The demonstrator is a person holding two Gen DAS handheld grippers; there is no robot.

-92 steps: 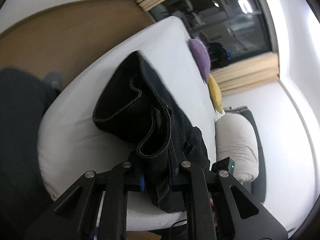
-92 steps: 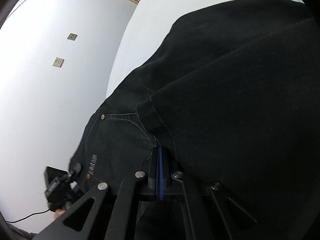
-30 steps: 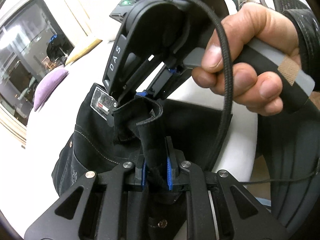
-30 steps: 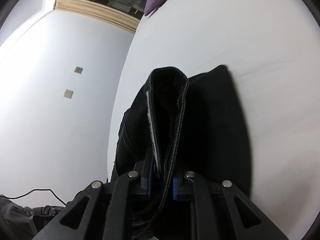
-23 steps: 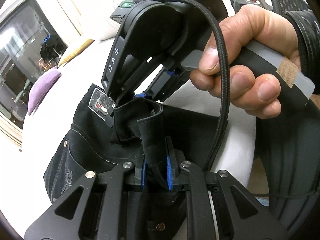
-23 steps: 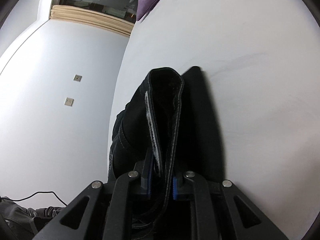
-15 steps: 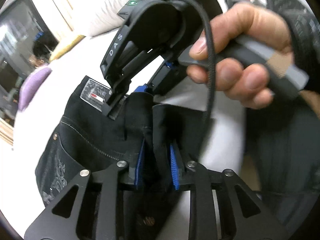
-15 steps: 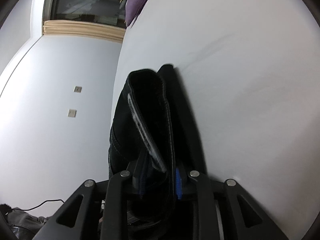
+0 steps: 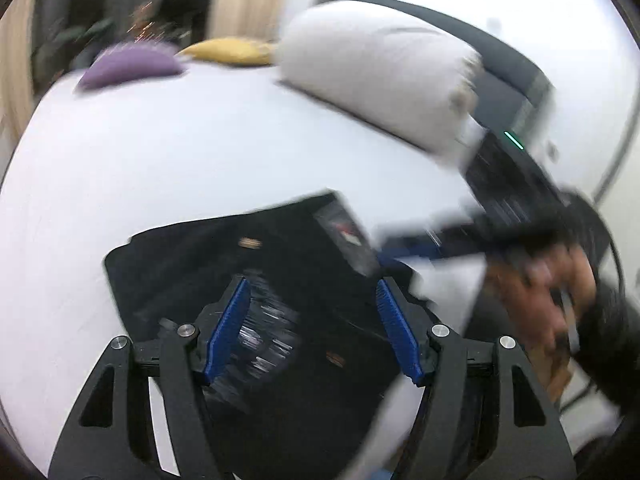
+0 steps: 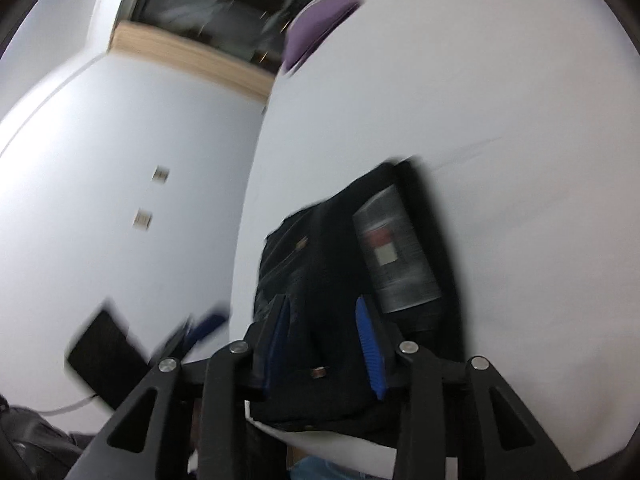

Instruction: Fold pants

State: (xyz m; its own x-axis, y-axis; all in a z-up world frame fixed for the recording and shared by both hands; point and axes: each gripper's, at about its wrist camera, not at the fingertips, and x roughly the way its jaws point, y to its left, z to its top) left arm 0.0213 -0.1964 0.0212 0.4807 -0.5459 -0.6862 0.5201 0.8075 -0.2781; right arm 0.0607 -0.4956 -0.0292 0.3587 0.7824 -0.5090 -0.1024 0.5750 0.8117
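I'm in a bedroom at home: a white bed [image 9: 200,152], a white pillow [image 9: 384,76] at its head, purple cushion [image 9: 132,66] and yellow cushion [image 9: 228,50] beside that pillow.

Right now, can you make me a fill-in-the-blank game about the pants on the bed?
1. The folded pants are the colour ____.
2. The pants lie on a ____ bed.
3. The cushion beside the yellow cushion is ____.
4. The left gripper and right gripper have been opening, and both now stand ____, pads off the cloth.

Missing words: black; white; purple; open
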